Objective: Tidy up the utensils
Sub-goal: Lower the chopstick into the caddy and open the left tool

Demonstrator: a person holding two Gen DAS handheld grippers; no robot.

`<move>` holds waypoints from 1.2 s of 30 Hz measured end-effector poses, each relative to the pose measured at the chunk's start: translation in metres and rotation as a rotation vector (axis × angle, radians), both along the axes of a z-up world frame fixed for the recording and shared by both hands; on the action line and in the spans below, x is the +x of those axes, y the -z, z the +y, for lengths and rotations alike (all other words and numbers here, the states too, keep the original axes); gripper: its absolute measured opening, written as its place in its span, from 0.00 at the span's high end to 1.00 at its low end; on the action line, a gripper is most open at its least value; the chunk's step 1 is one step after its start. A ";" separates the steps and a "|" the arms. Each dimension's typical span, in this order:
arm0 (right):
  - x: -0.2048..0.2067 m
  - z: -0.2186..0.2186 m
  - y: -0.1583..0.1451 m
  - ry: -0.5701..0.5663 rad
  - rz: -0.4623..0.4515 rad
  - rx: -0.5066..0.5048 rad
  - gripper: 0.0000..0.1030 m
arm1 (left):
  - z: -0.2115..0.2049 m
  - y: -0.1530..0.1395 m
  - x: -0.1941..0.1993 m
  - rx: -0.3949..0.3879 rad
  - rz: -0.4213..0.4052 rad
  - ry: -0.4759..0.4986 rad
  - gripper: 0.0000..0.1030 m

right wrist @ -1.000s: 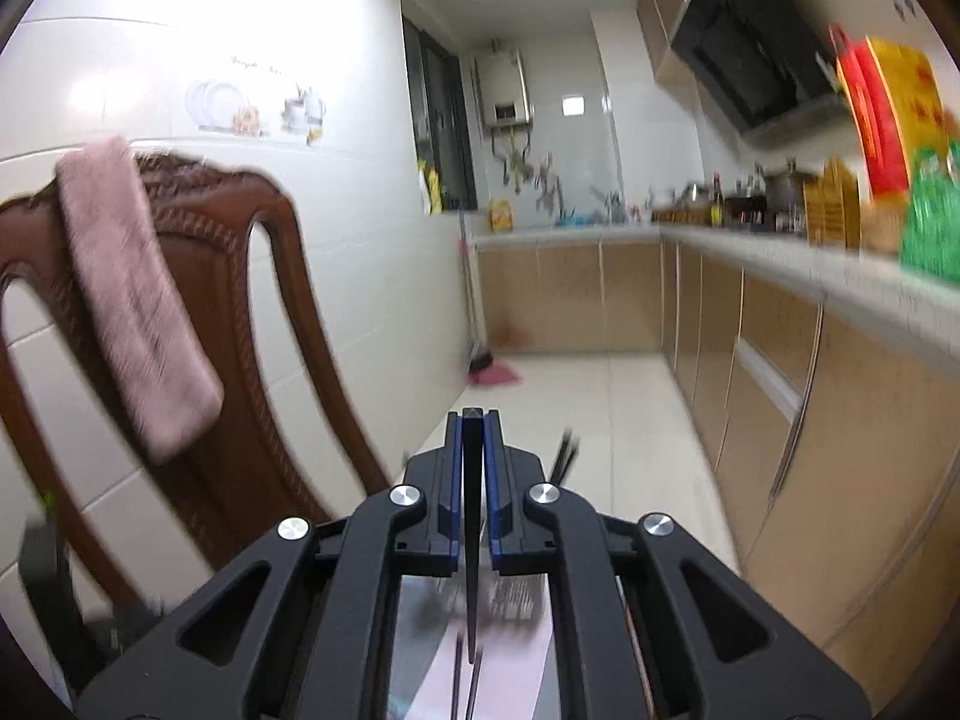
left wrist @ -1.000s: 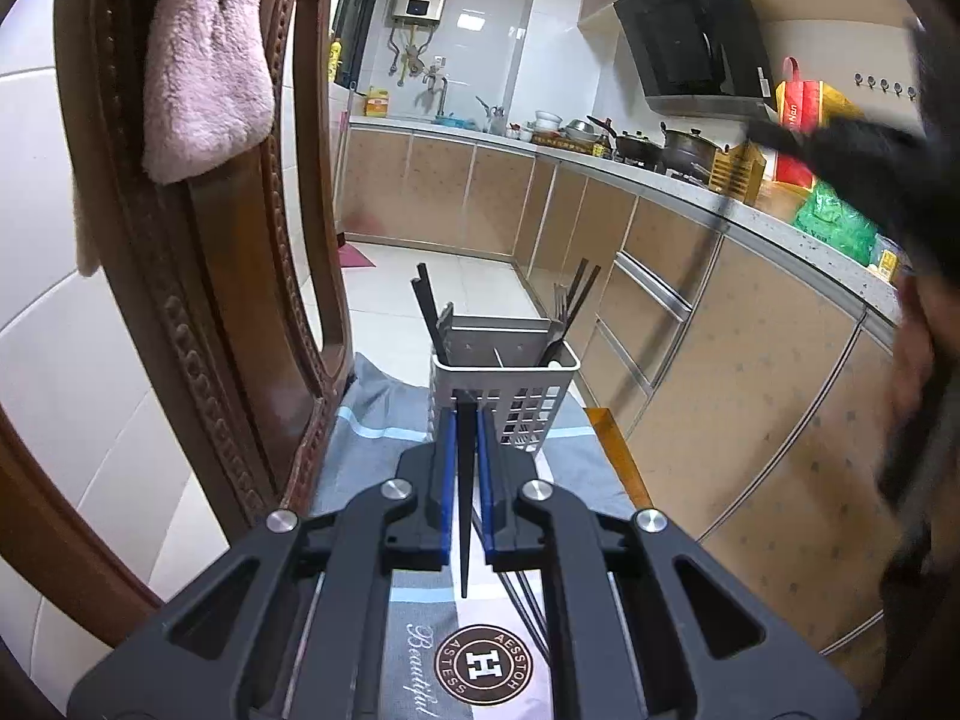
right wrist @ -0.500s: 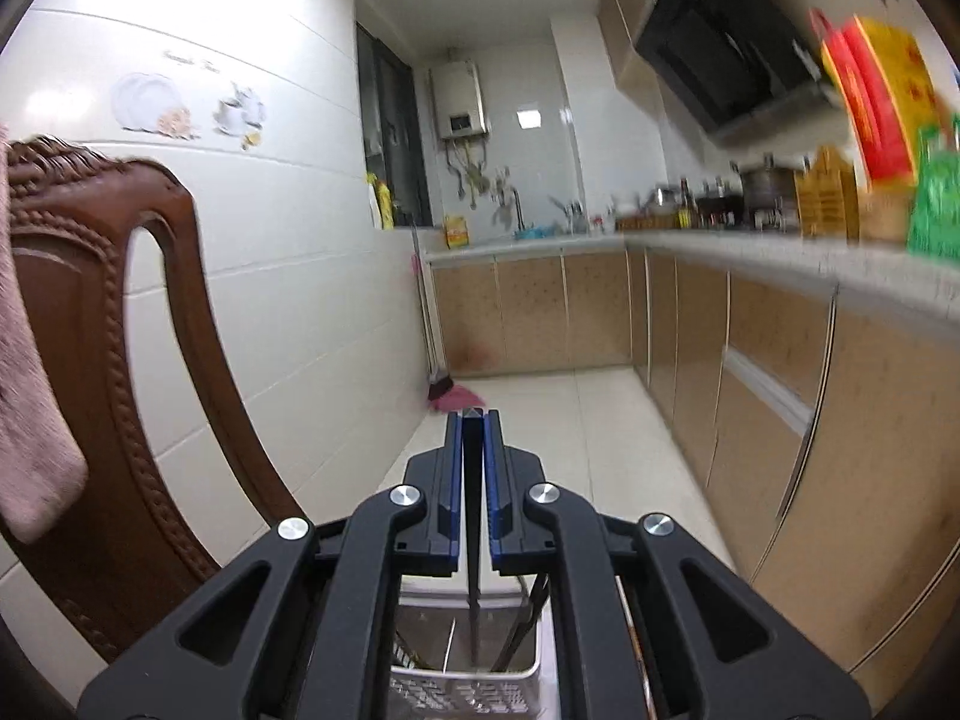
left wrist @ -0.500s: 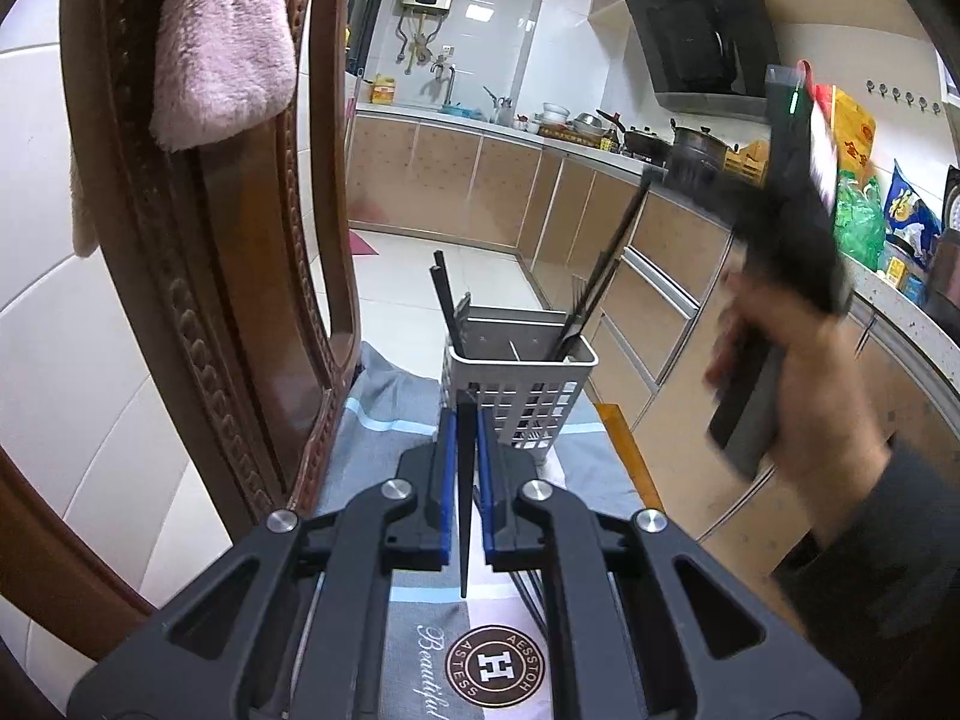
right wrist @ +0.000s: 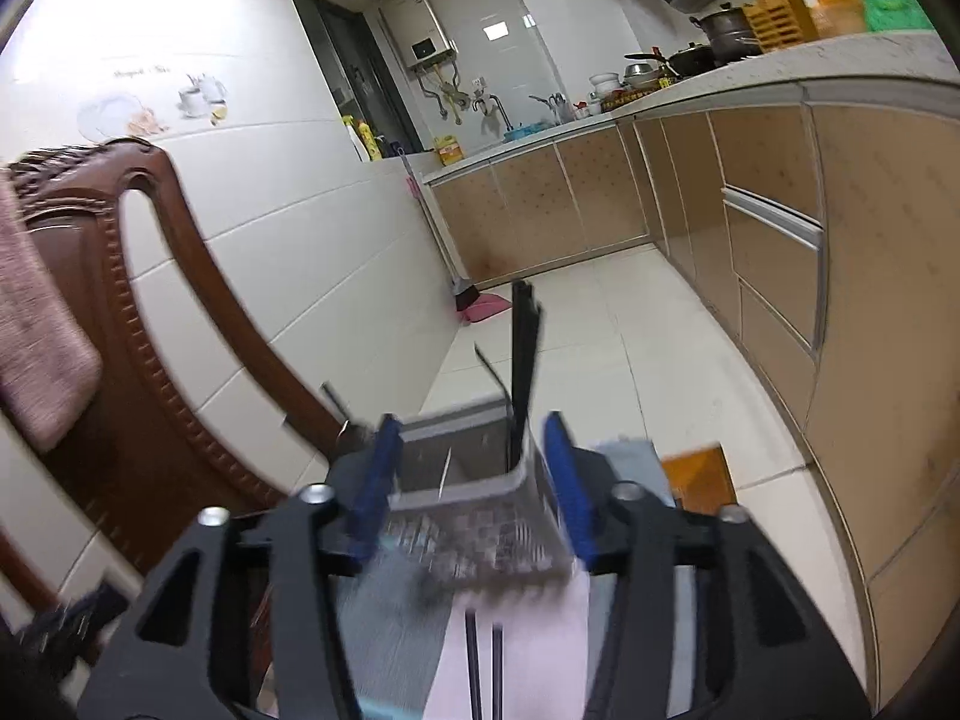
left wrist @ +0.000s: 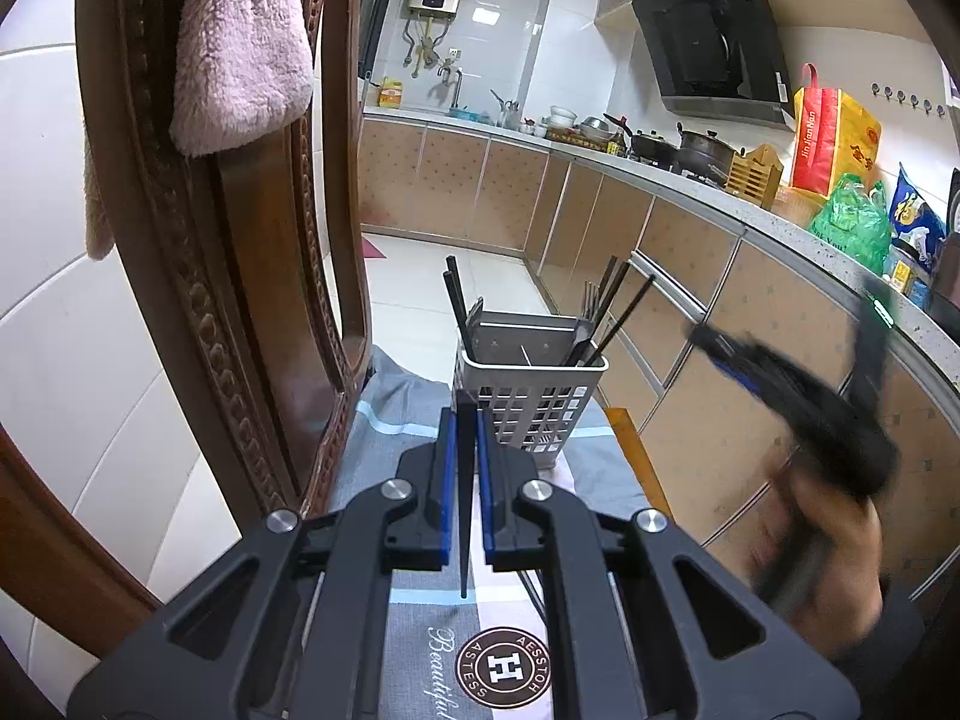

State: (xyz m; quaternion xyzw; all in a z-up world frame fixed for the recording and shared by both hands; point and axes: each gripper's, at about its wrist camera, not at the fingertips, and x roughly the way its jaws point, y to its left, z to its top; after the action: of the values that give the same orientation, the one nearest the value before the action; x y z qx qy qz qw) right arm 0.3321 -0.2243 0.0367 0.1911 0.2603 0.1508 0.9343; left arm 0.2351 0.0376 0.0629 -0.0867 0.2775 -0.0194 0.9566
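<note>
A black chopstick [left wrist: 462, 516] is pinched in the left gripper [left wrist: 463, 468], just short of the white utensil basket [left wrist: 528, 396] standing on the cloth-covered bench [left wrist: 396, 414]. The right gripper [right wrist: 474, 474] is seen with jaws just opened wide, nothing held, the basket behind them.
</note>
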 end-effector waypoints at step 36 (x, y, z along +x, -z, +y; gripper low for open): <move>-0.057 -0.046 0.063 0.076 0.073 0.038 0.29 | -0.028 0.010 0.185 -0.075 0.029 -0.060 0.93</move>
State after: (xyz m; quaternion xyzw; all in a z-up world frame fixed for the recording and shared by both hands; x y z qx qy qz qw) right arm 0.2751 -0.2703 -0.0264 0.2240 0.2840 0.1129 0.9254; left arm 0.4202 0.0100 0.0524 -0.1310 0.2875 0.0000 0.9488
